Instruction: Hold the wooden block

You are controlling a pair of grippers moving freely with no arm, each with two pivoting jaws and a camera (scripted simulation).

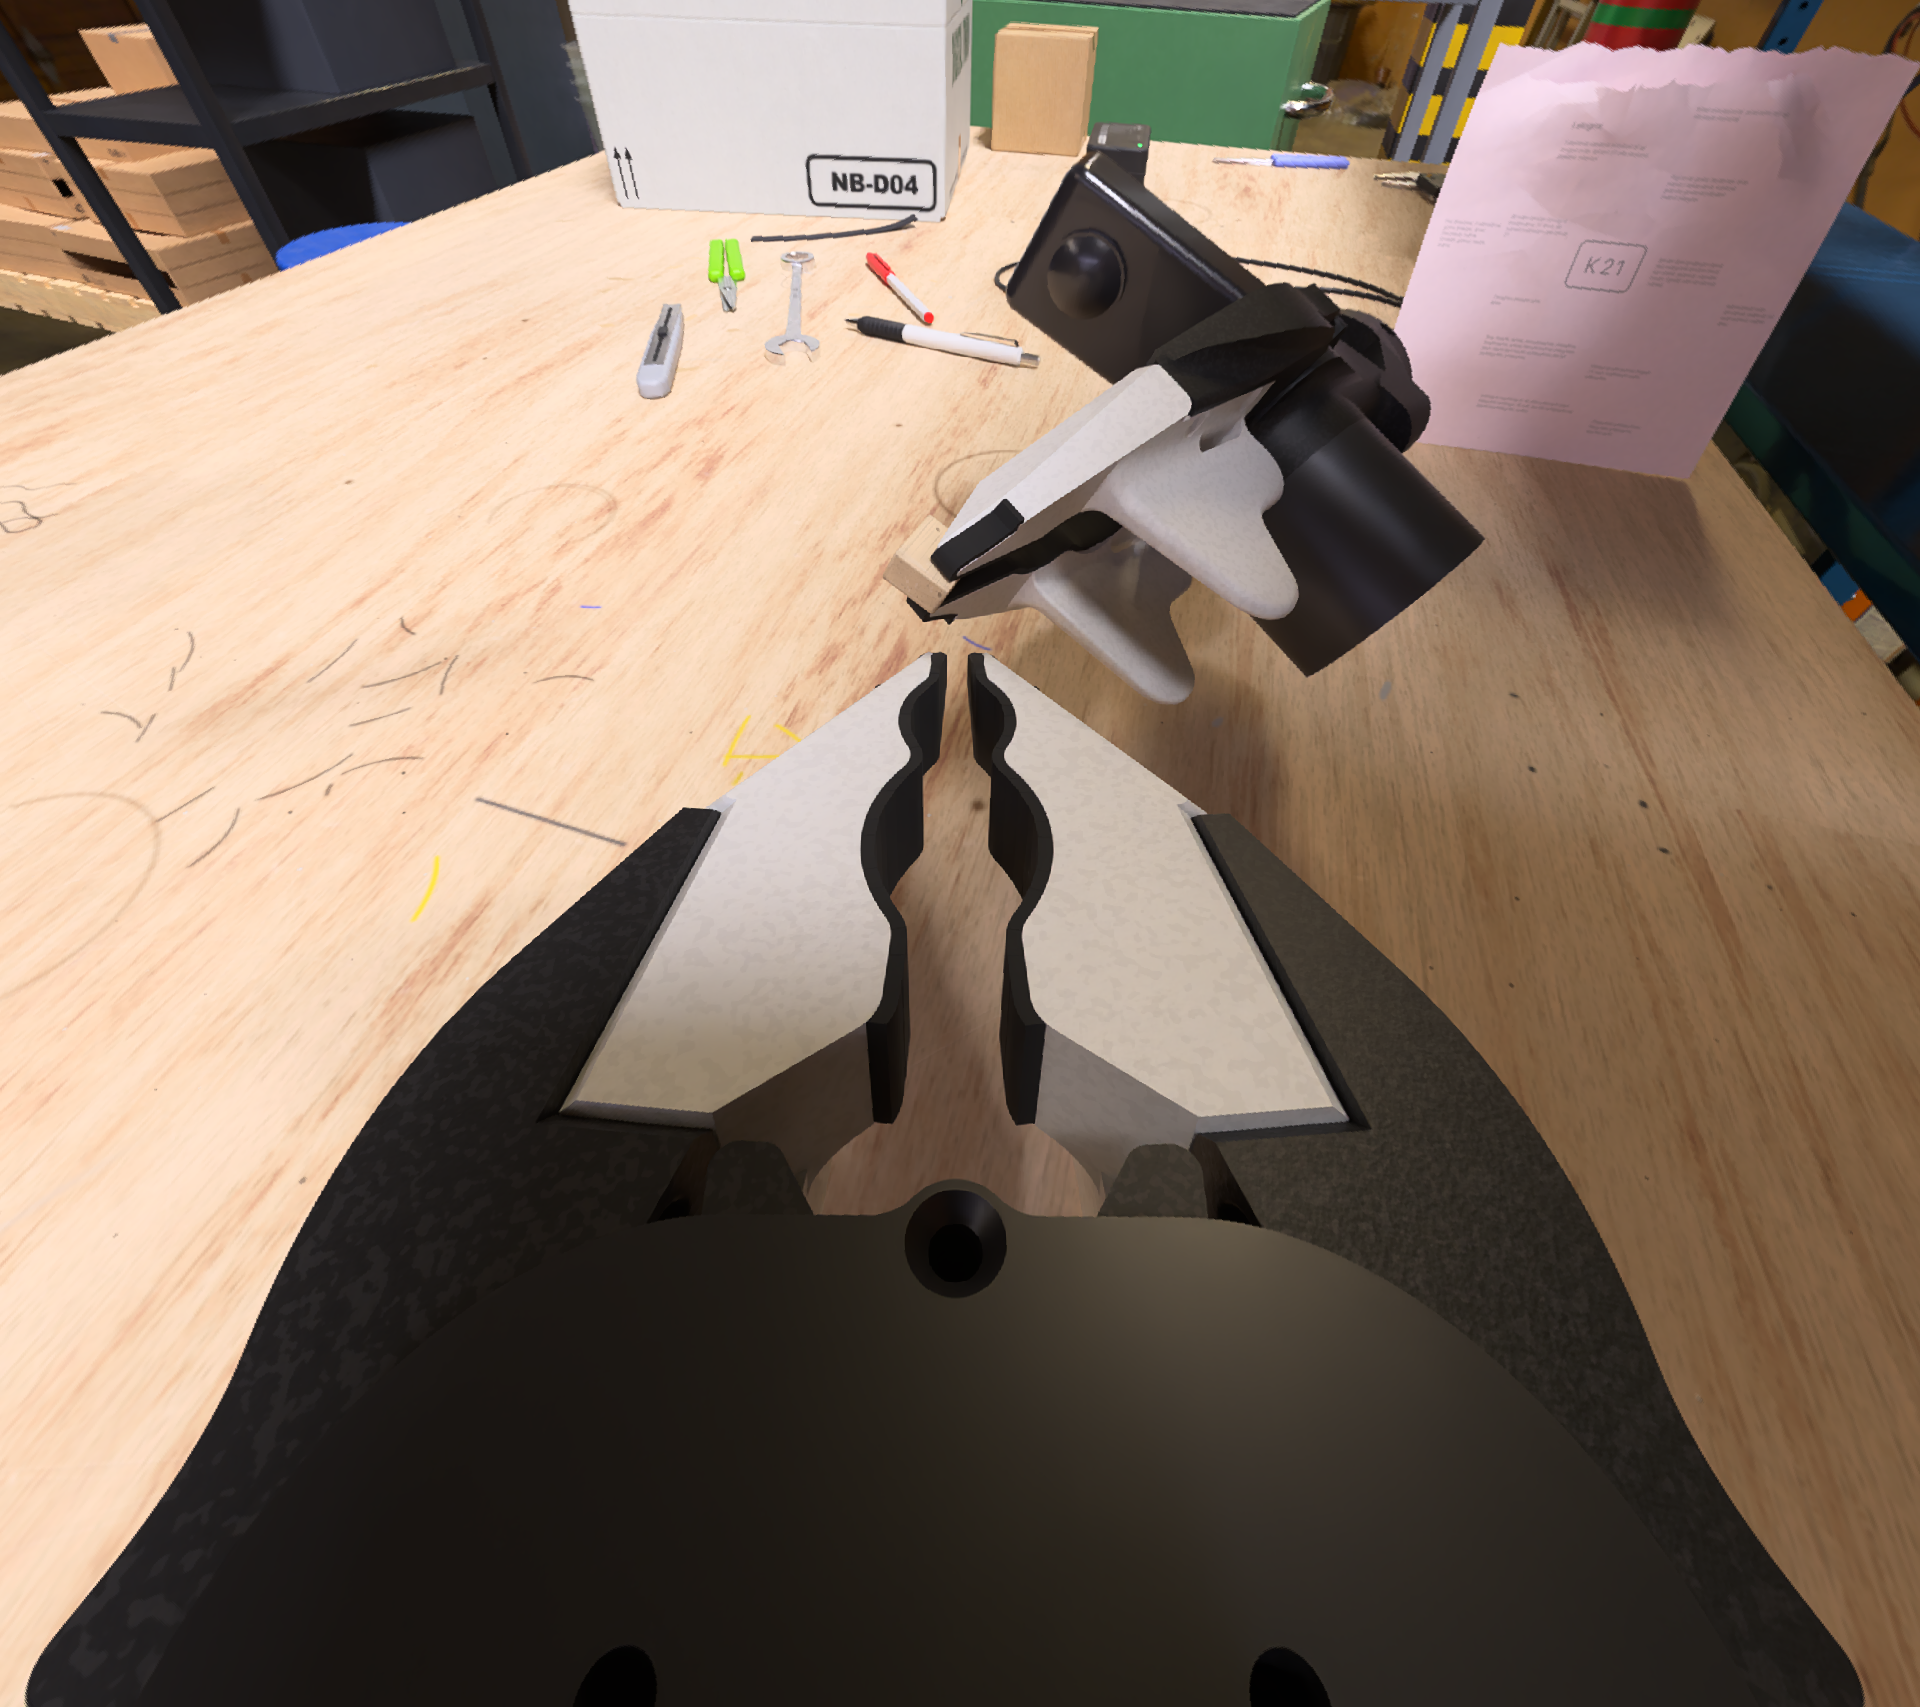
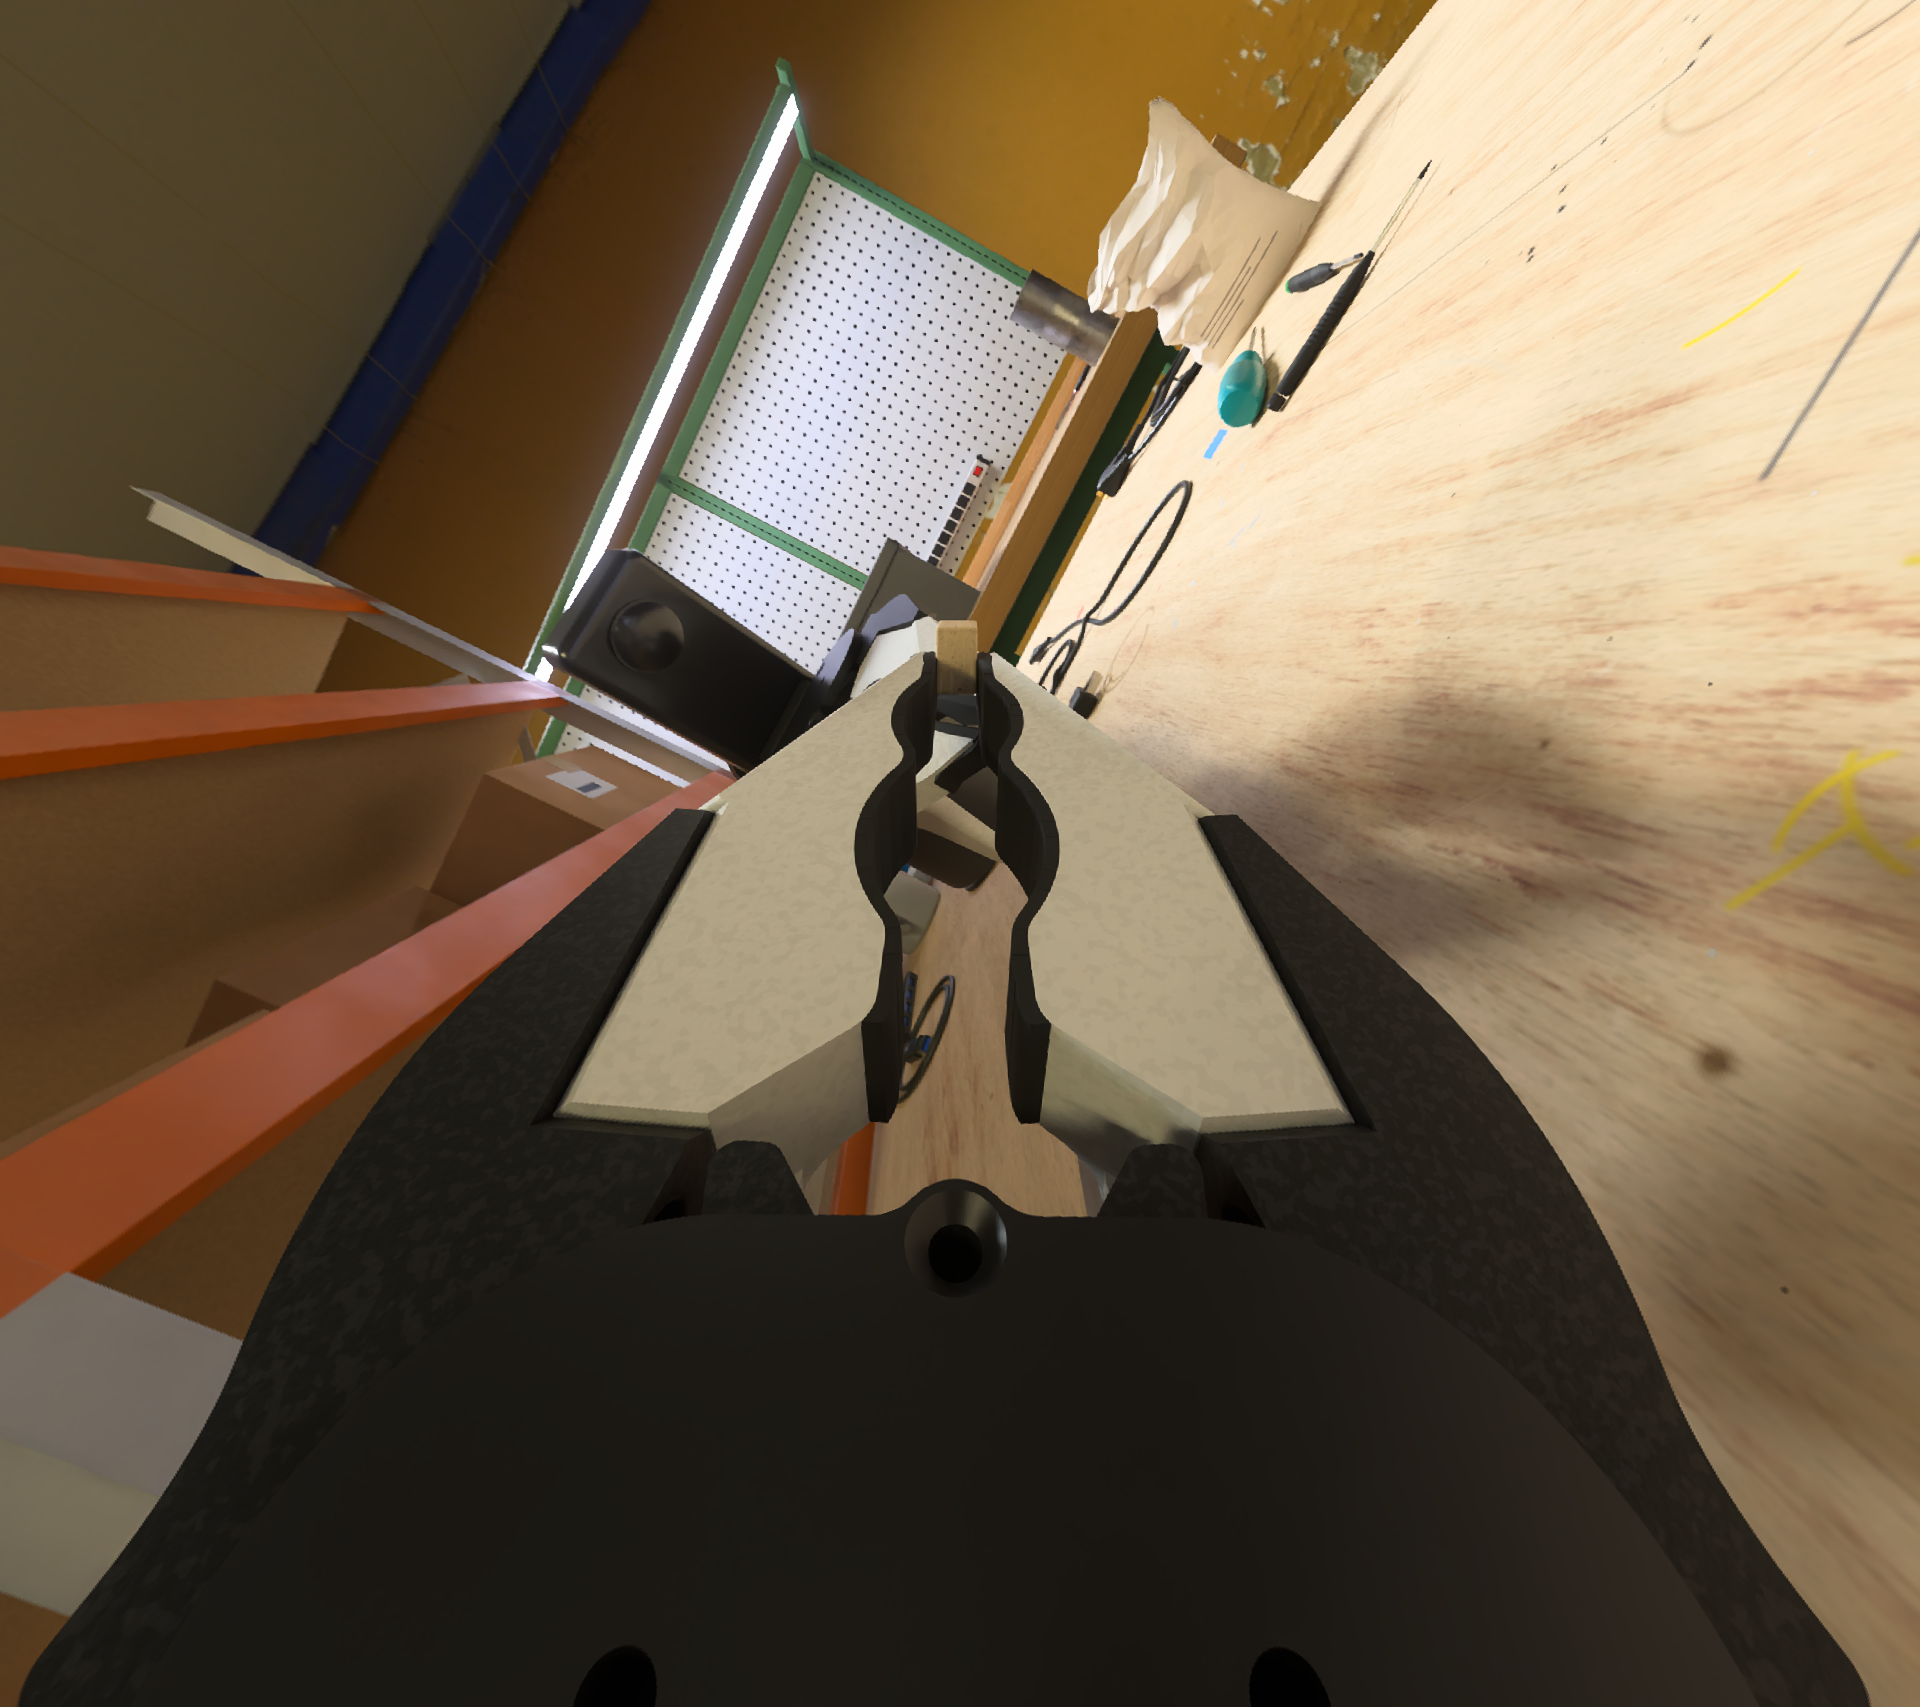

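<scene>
The right gripper (image 1: 940,587) had its fingers clamped on the wooden block (image 1: 916,574), held just above the desk (image 1: 416,514). The block poked out past the fingertips toward ten o'clock. The left gripper (image 1: 956,665) sat at six o'clock of it, fingers nearly together and empty.
</scene>
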